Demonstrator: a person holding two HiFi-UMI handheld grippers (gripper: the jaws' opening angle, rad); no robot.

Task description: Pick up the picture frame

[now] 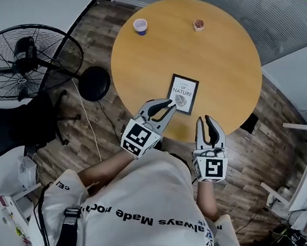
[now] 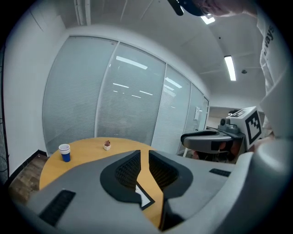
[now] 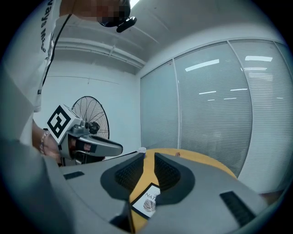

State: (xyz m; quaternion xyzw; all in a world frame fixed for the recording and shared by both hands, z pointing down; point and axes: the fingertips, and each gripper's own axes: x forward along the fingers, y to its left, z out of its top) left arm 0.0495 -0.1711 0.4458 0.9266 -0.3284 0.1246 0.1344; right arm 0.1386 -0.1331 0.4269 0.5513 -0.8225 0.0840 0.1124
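your left gripper (image 1: 165, 106) and right gripper (image 1: 205, 122) have jaws narrowly apart, holding nothing, just near of the picture frame (image 1: 183, 94).

We take this for an office meeting room: a round wooden table (image 1: 149, 54) stands on wood-look flooring (image 1: 281, 137), with glass partitions (image 2: 114, 100) backed by closed blinds running behind it from twelve to two o'clock in the head view. At nine o'clock we see a pedestal fan (image 1: 27, 61), at eight a black office chair (image 1: 13, 125), and a fluorescent strip light (image 2: 230, 67) overhead.
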